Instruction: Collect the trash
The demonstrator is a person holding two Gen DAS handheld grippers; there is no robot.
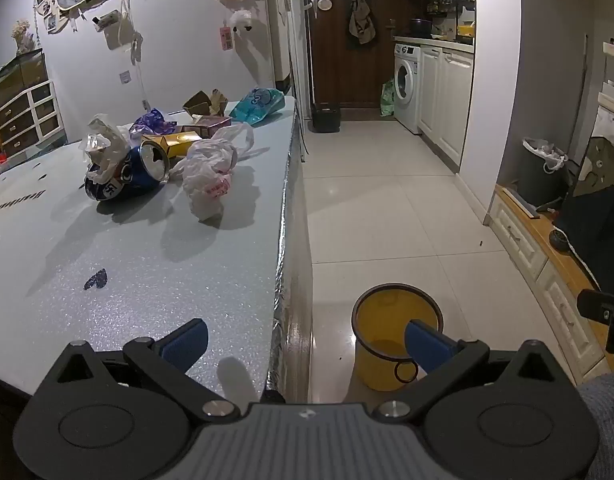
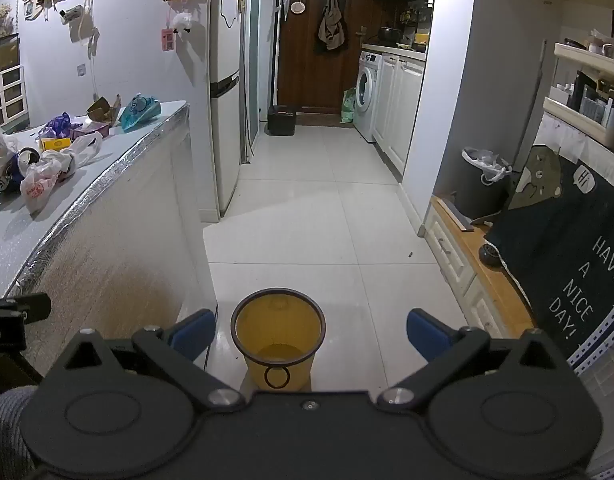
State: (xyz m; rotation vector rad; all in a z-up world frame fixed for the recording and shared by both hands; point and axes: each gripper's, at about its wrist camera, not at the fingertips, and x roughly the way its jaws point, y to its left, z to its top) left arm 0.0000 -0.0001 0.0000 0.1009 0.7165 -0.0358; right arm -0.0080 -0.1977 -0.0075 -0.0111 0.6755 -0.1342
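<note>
So nothing's picked up yet, this is pretty much the start of the job. Both my tools are spread wide with nothing between the blue pads: the left tool is hanging over the near corner of the bench, the right tool is out over the floor, looking straight down at the yellow bin.

The trash is all piled on the bench, up around 10 o'clock in the left view. Nearest me is a crumpled white plastic bag, and touching it on its left is a crushed blue can lying on its side with another scrunched clear bag draped on it. Behind those there's a yellow box, a purple wrapper, a pinkish box, a torn cardboard box and a teal snack bag at the far end.

The bin looks empty, and it sits on the floor just off the bench edge, about 4 o'clock from the pile.

My guess for the next move: push the left tool forward to the white bag since it's closest, get the pads either side of a bunched part and squeeze. It's floppy, so a shallow pinch probably slips.
</note>
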